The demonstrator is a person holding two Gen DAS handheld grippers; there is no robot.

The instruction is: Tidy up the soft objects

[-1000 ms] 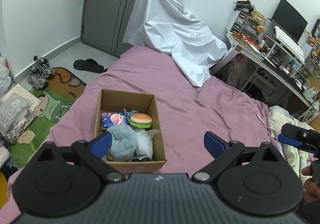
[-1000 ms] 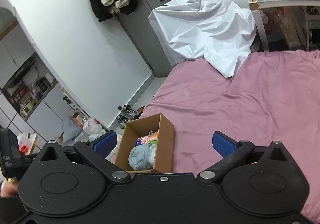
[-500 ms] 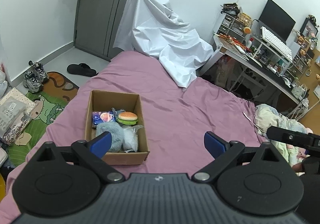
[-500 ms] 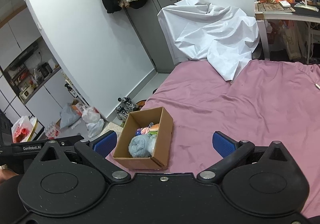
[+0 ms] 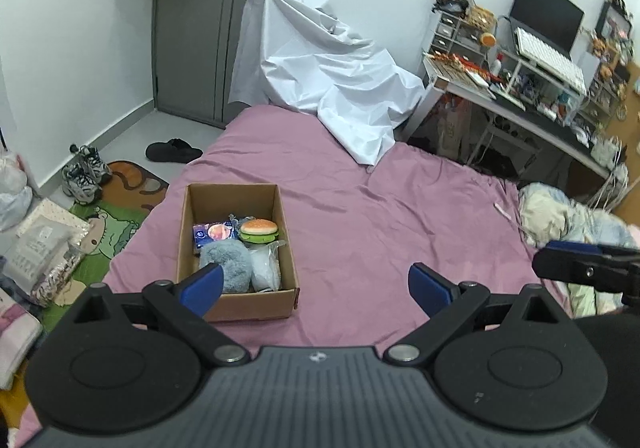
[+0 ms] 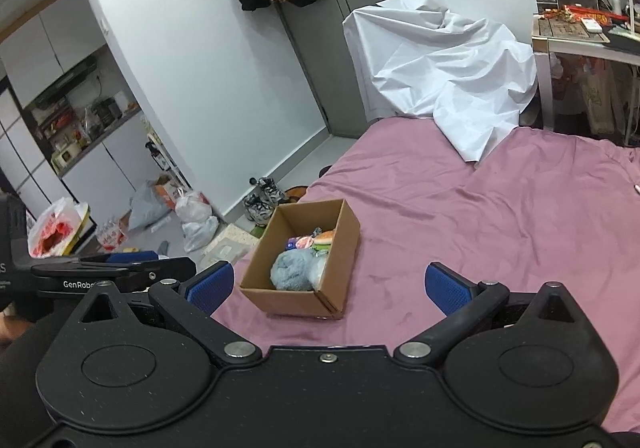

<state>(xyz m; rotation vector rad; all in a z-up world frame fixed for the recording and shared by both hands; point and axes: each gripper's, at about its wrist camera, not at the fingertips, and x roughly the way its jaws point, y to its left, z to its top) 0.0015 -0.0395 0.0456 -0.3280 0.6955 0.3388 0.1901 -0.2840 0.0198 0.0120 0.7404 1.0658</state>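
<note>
Two tongs, both mine, both spread wide with nothing between the blue pads. Left tongs point(image 5: 314, 286) hang above the near part of the pink bed point(image 5: 380, 215); right tongs point(image 6: 328, 288) hang over the same bed, further right. Cardboard box point(image 5: 288, 244) sits on the bed ahead, open top, toward the bed's left edge, apart from both tongs. Inside the box: grey fluffy plush point(image 5: 226, 264) at the near end, clear plastic bag point(image 5: 266, 268) just beside it on the right, burger toy point(image 5: 259, 231) behind that, blue packet point(image 5: 212, 234) left of the burger. White sheet point(image 5: 332, 79) is draped at the far end of the bed. Sneakers point(image 5: 82, 173) on the floor left of the bed. Worktop point(image 5: 520, 103) with monitor at far right.
</note>
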